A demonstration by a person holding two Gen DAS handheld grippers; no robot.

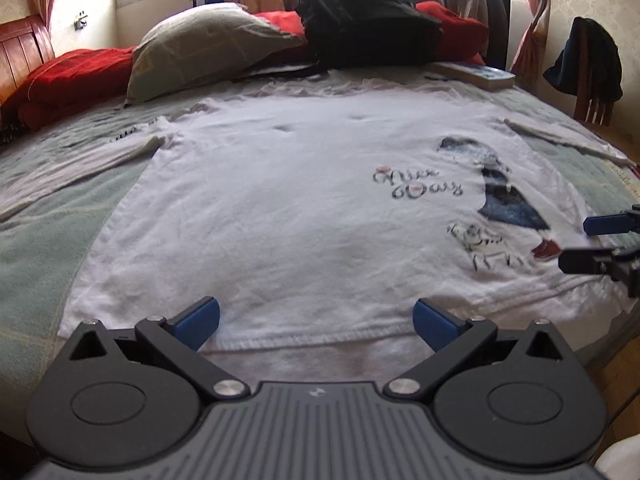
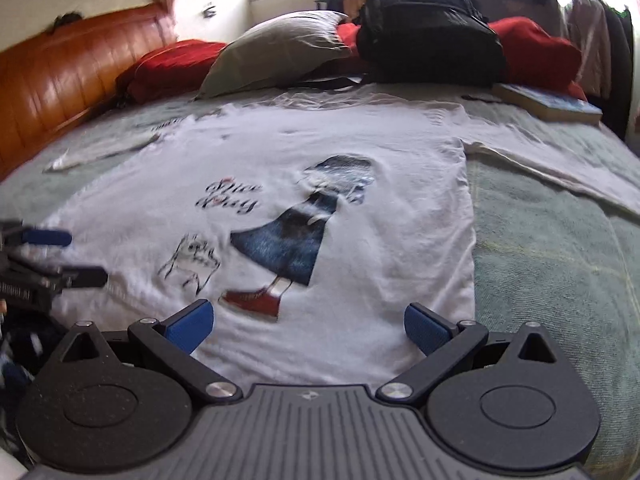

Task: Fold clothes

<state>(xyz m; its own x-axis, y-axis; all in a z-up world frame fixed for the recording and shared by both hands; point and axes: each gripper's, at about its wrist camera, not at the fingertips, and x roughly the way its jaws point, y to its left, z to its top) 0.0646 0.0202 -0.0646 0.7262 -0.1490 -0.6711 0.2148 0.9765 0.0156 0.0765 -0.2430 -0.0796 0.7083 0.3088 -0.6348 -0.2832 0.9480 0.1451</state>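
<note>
Bedroom, daylight through the windows behind; bed [image 1: 36, 216] with a pale green cover carries everything.

White long-sleeved shirt [image 1: 280, 216] lies flat, print side up, spread across the middle of the bed, hem toward both cameras. Print sits on one half of the front: a figure in a blue skirt and red shoes [image 2: 252, 302], script lettering [image 2: 230, 200] beside it (blurred in the right wrist view). One sleeve [image 1: 80, 164] stretches out toward the headboard side, the other sleeve [image 2: 560, 168] runs off across the green cover on the opposite side.

Left gripper [image 1: 316, 322]: blue-padded fingers spread wide, nothing between them, poised just over the hem. Right gripper [image 2: 306, 326]: fingers likewise spread wide, holding nothing, over the hem near the red shoes. Each gripper shows at the edge of the other's view, fingers parted.

Beyond the shirt's collar end: grey-beige pillow [image 1: 200, 48], black backpack [image 1: 368, 20] just beside it, red bedding [image 2: 172, 64] behind both. Book [image 2: 548, 104] lies on the cover near the backpack. Wooden headboard [image 2: 60, 76] along one side. Wooden chair [image 1: 592, 92] with dark clothing draped on it stands off the far corner; hanging clothes near the window
</note>
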